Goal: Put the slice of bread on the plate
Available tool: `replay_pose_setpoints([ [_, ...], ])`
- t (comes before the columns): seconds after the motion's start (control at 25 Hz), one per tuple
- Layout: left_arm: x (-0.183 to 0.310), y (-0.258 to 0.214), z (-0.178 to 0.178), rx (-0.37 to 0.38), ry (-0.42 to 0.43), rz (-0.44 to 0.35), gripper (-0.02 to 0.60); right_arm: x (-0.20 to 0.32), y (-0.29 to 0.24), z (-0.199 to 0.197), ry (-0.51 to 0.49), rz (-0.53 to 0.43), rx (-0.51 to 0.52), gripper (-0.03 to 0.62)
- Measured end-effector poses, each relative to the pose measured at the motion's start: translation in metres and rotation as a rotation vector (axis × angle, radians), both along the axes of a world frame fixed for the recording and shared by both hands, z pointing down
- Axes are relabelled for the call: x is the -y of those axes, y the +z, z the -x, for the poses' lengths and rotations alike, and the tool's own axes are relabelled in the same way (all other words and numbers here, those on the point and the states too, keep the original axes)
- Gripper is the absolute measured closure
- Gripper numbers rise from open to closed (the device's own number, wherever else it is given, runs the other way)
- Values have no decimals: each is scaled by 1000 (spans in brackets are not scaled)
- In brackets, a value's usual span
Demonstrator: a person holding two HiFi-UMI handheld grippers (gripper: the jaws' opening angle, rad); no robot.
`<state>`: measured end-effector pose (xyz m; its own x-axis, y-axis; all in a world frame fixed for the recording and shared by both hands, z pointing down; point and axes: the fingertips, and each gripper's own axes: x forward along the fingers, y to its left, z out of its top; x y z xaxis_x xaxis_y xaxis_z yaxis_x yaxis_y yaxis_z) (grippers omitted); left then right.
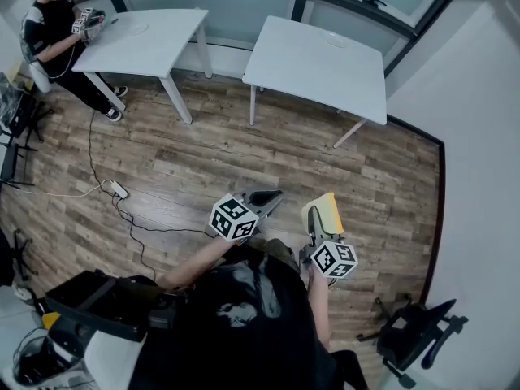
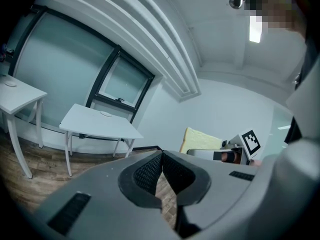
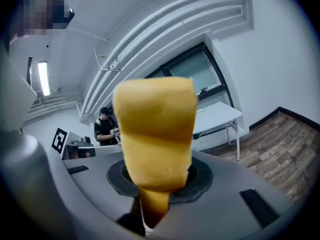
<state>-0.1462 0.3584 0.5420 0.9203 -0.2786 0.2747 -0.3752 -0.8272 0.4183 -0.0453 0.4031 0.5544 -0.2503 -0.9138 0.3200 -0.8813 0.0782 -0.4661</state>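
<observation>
A thick yellow slice of bread stands upright in my right gripper, whose jaws are shut on its lower edge. In the right gripper view the bread fills the middle and hides the fingertips of the gripper. My left gripper is beside it, shut with nothing held; its pads meet at the tips. Both are held above the wooden floor, apart from the tables. A white plate lies on the nearer white table. The left gripper view also shows the bread and that table.
A second white table stands at the back left, where another person sits holding grippers. A cable and power strip lie on the floor. An office chair is at the lower right, and dark equipment at the lower left.
</observation>
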Motion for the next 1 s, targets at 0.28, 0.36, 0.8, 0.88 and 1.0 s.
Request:
replay_pose_setpoints([
  [0.28, 25, 9, -11, 6, 19, 30, 577, 19, 12, -11, 20, 29, 15, 498],
  [0.36, 40, 12, -23, 9, 12, 37, 577, 34, 15, -22, 13, 35, 28, 499],
  [0.8, 146, -1, -138, 8, 0, -8, 577, 150, 5, -115, -81, 8, 38, 499],
  [0.88, 159, -4, -150, 15, -9, -27, 577, 165, 4, -123, -116, 6, 36, 499],
  [1.0, 181, 2, -156, 29, -42, -18, 577, 190, 10, -133, -154, 14, 36, 499],
])
